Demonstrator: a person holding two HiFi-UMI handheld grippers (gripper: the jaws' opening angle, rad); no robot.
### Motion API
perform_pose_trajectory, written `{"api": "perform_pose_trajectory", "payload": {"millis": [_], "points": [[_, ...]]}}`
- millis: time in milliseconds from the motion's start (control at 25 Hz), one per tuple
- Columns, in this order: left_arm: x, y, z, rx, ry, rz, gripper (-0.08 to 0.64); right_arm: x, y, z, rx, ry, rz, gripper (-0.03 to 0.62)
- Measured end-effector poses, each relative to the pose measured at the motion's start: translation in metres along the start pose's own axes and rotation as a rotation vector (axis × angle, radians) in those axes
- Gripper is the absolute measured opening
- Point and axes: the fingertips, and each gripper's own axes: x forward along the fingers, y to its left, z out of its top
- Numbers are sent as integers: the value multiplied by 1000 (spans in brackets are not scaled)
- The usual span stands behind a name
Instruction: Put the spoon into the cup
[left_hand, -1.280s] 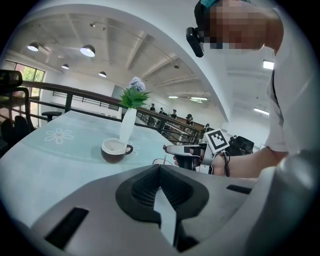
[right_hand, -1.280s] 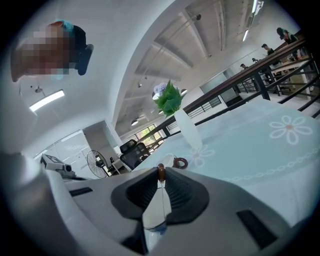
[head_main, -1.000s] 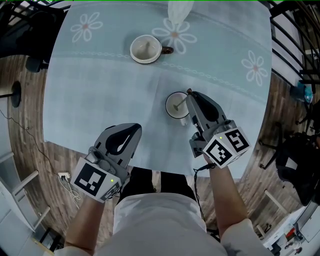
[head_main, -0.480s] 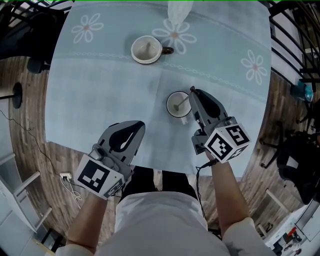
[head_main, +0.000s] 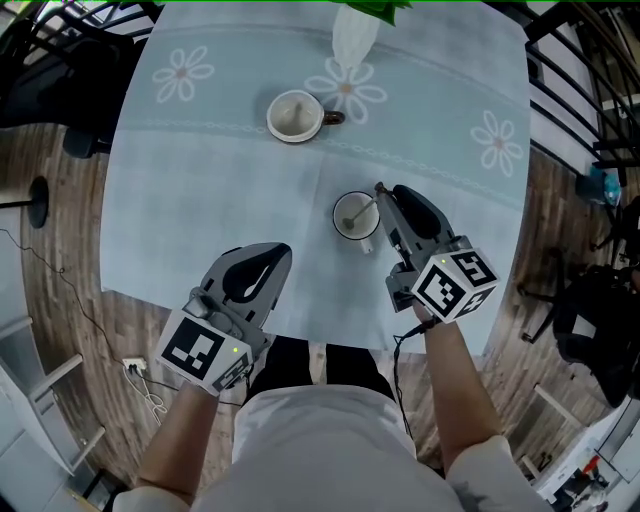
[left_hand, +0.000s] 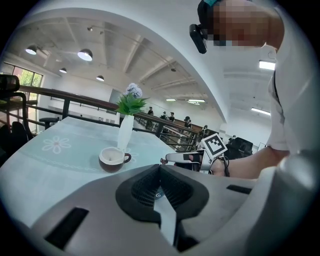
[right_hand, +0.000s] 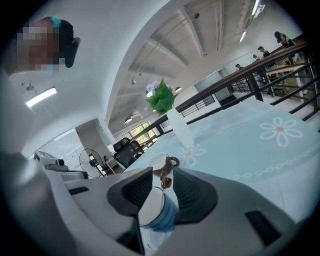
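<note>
The spoon (head_main: 363, 208) stands bowl-down in the white cup (head_main: 347, 229). Its long axis is tilted, with the handle rising up and to the right over the rim, in between the jaws of the right claw (head_main: 384, 190). Those jaws have just been opening and stand wide on either side of the handle's end, not pressing it. The left claw (head_main: 281, 250) is closed and empty above the tabletop (head_main: 220, 190), near its front edge. A pale blue daisy-print cloth covers the tabletop. A second cup (head_main: 295, 115) and a white vase (head_main: 352, 38) stand farther back. Around the table are wood floor (head_main: 60, 260) and dark railings (head_main: 575, 90).
</note>
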Motion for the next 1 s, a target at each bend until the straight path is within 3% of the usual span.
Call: {"api": "perform_pose_trajectory", "payload": {"millis": [320,640,1000], "points": [[-12,-12,34,57,-49,-14,20,-34,17,42,-52,-76,-16,124],[-27,-33,71,122,-106,-40,20,-79,61,85,-156,-146,15,104],[-52,-58,101,177,-162,-67,20,-123,110,101,-234,-189,31,66]]}}
